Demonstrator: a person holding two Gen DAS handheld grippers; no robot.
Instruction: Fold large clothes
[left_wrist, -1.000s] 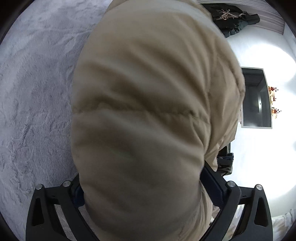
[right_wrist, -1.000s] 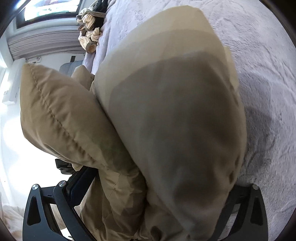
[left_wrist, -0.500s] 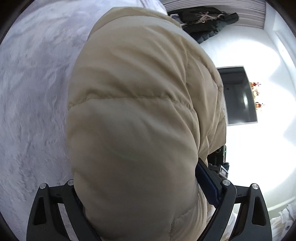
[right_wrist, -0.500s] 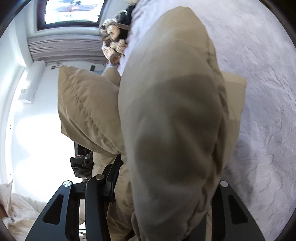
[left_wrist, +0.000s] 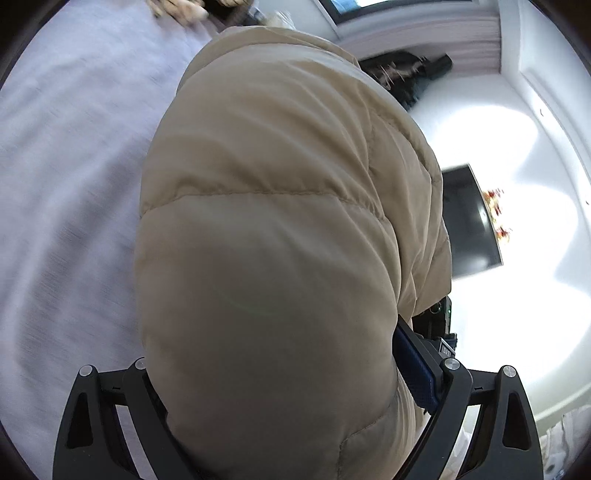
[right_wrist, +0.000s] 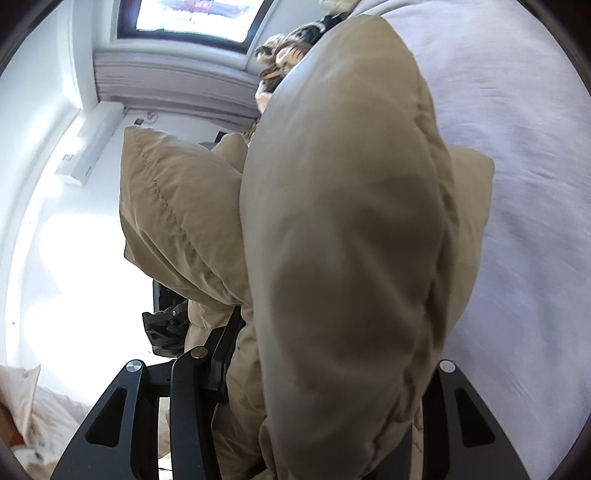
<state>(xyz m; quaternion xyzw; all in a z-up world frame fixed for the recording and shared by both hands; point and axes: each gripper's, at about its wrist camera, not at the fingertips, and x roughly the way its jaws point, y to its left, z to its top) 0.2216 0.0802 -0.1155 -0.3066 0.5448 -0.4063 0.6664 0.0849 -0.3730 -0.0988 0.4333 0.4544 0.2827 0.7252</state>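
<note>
1. Beige quilted padding everywhere: a puffy down jacket (left_wrist: 280, 266) fills the middle of the left wrist view, bulging up between the black fingers of the left gripper (left_wrist: 288, 387).
2. Clamped on the jacket, that left gripper: blue pad (left_wrist: 415, 369) pressed against the fabric on the right side, the other finger buried under the bulge on the left.
3. Seen from the right wrist, the same jacket (right_wrist: 351, 258) stands tall between the fingers of the right gripper (right_wrist: 325, 398), a second quilted lobe spilling out to the left of the main fold.
4. Closed in on the jacket within the past second and now holding it squeezed: right gripper jaws narrower than half a second before that, fabric packed tight between them.
5. Held up off a pale lilac fleece bed cover (left_wrist: 66, 192), which spreads to the left in the left view and to the right (right_wrist: 524, 184) in the right view; whether the lower part of the jacket touches the cover cannot be told.
6. Near the far edge of the bed cover, a blurred heap of tan and dark clothing (right_wrist: 284, 62).
7. Beyond the bed: a white wall, a dark wall screen (left_wrist: 469, 221), a window with a pleated blind (right_wrist: 173, 81) below it.
8. Just past the left lobe in the right view, part of the other black gripper (right_wrist: 166, 325).
</note>
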